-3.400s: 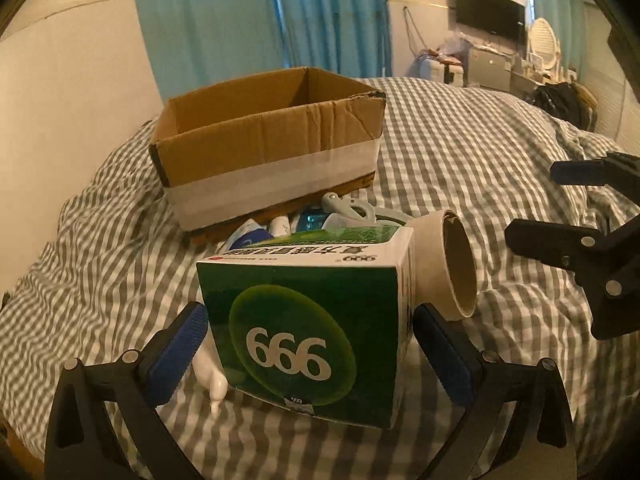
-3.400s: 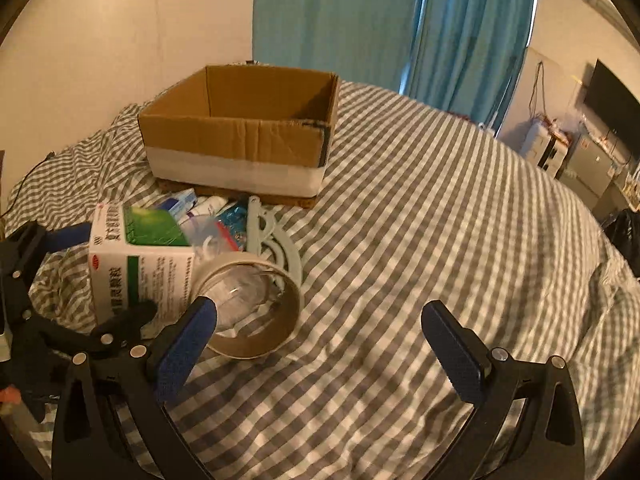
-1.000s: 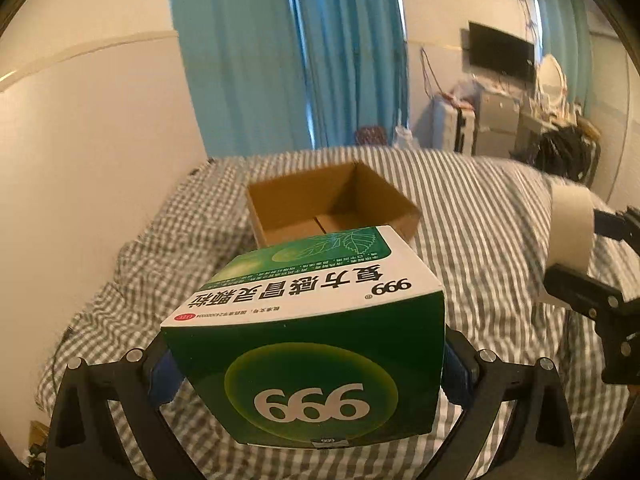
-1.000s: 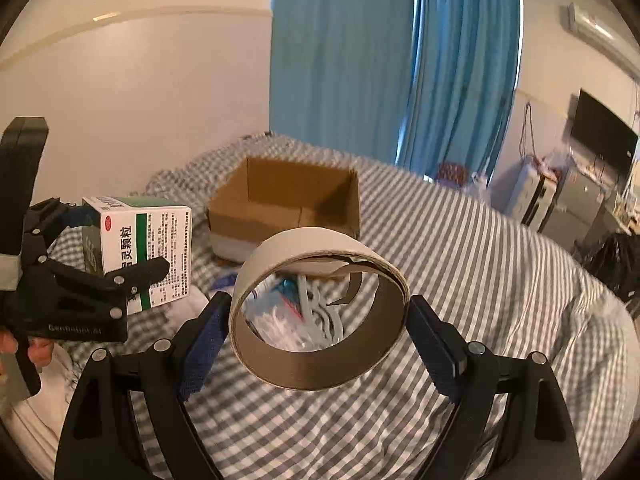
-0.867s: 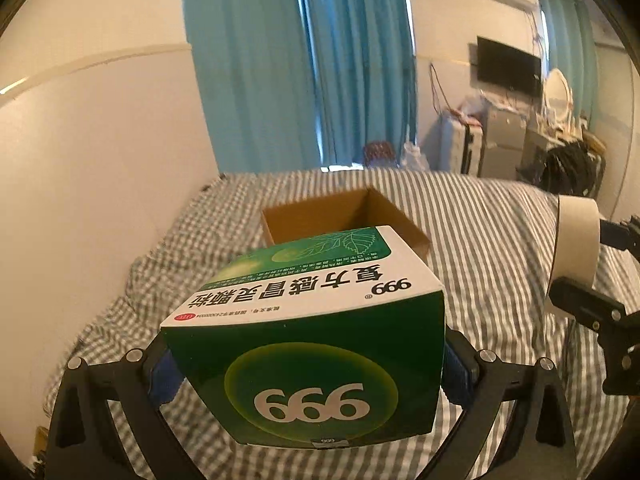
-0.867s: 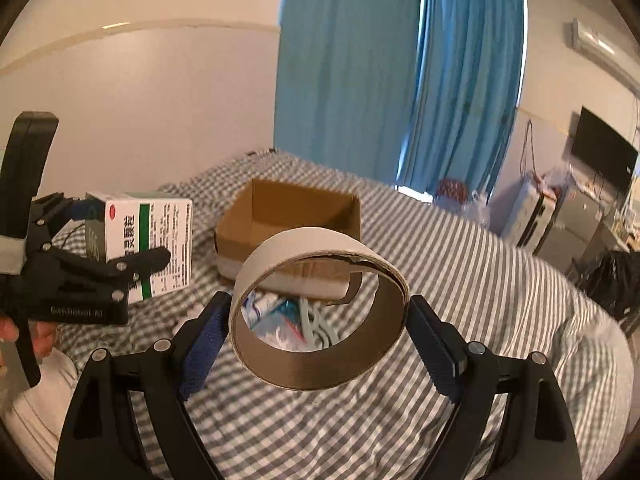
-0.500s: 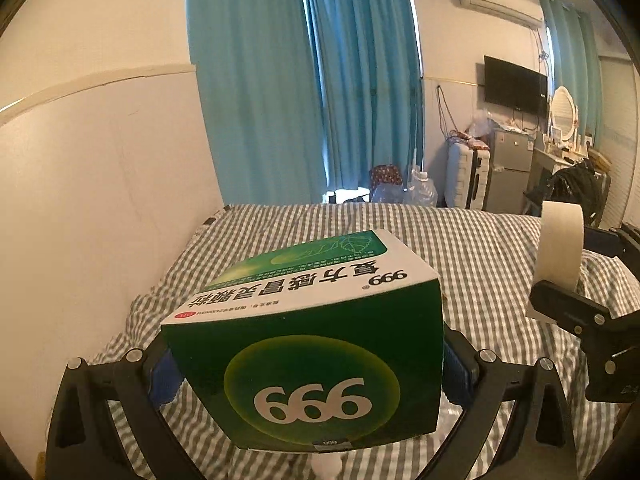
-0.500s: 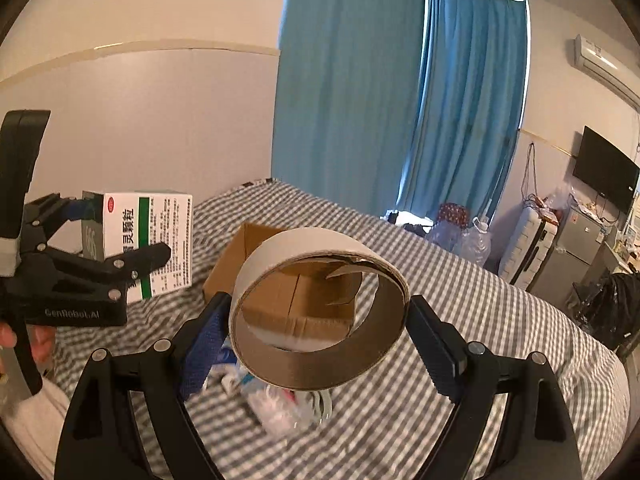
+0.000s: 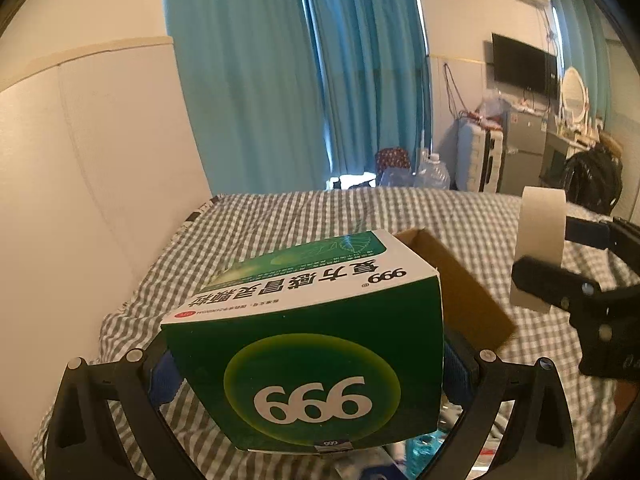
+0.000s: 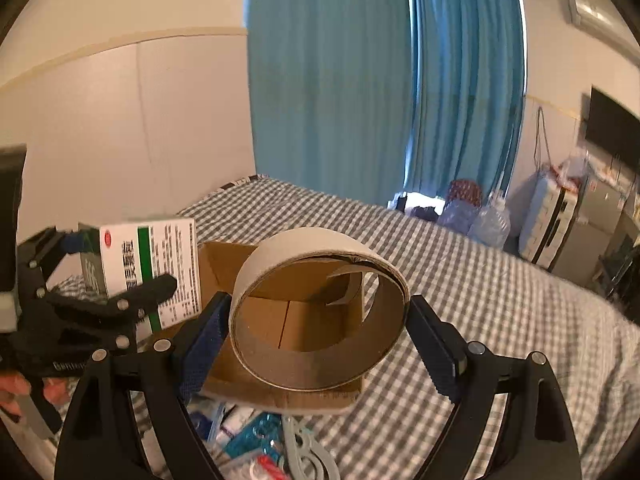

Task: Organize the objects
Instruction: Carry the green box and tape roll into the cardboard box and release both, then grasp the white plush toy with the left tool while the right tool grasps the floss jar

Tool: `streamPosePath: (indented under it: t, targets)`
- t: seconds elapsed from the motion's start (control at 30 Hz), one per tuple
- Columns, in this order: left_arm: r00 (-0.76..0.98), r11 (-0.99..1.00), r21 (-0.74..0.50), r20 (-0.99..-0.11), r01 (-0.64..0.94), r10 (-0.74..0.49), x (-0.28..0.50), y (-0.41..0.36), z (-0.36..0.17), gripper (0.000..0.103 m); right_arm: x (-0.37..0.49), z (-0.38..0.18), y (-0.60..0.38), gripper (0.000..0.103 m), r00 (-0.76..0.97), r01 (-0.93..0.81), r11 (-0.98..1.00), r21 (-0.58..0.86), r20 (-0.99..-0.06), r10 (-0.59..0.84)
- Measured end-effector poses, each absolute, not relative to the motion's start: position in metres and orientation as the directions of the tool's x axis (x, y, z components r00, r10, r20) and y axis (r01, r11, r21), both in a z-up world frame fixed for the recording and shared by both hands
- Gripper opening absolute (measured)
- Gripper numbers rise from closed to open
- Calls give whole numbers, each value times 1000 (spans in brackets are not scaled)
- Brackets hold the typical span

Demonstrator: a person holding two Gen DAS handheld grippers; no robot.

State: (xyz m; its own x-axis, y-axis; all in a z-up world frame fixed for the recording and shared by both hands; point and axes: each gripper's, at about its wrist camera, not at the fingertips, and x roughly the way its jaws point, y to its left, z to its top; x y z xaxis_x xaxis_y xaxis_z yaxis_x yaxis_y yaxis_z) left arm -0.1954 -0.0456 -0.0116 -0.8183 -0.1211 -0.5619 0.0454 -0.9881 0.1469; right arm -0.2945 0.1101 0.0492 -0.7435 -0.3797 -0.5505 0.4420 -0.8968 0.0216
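My left gripper [image 9: 308, 364] is shut on a green and white medicine box [image 9: 312, 360] marked 999, held in the air. In the right wrist view that box [image 10: 150, 264] hangs at the left, beside the cardboard box [image 10: 288, 388]. A wide cardboard tape roll [image 10: 320, 308] fills my right gripper [image 10: 320, 328], both blue pads pressed to its sides. Through the ring I see the open cardboard box's inside, directly below and ahead. From the left wrist, the roll [image 9: 540, 252] hangs at the right, and the cardboard box [image 9: 460, 292] peeks out behind the medicine box.
The cardboard box sits on a grey checked bed cover [image 10: 500, 300]. Several small items [image 10: 264, 452], among them a pale blue-grey plastic piece, lie on the cover in front of the box. A wall [image 9: 80, 160] and teal curtains [image 9: 300, 80] stand behind the bed; furniture [image 9: 520, 152] is far right.
Both grippers have carried their loads forward over the small items to the cardboard box. The box now shows large through the roll and beside the medicine box. Both grips are unchanged.
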Motion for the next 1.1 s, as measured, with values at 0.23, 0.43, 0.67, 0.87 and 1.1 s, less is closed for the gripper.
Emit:
streamPosePath:
  t: [0.23, 0.43, 0.67, 0.87, 1.1]
  targets:
    - [-813, -986, 167, -574, 0, -97, -215, -48, -40, 102, -334, 7, 101, 87, -706, 405, -913, 48, -619, -345]
    - [-830, -984, 171, -556, -59, -47, -207, -44, -33, 102, -345, -1, 103, 90, -686, 406, -906, 118, -616, -387]
    - [-834, -990, 125, -552, -64, -15, -196, -38, -1, 103, -322, 34, 113, 103, -752, 392, -917, 70, -551, -363]
    - [-854, -994, 93, -521, -52, -4, -167, -38, 44, 103, -280, 75, 131, 103, -773, 381, -923, 50, -531, -348]
    - [-852, -998, 55, -523, -11, -19, -120, -42, 66, 103, -222, 105, 160, 103, -778, 389, -920, 41, -520, -352]
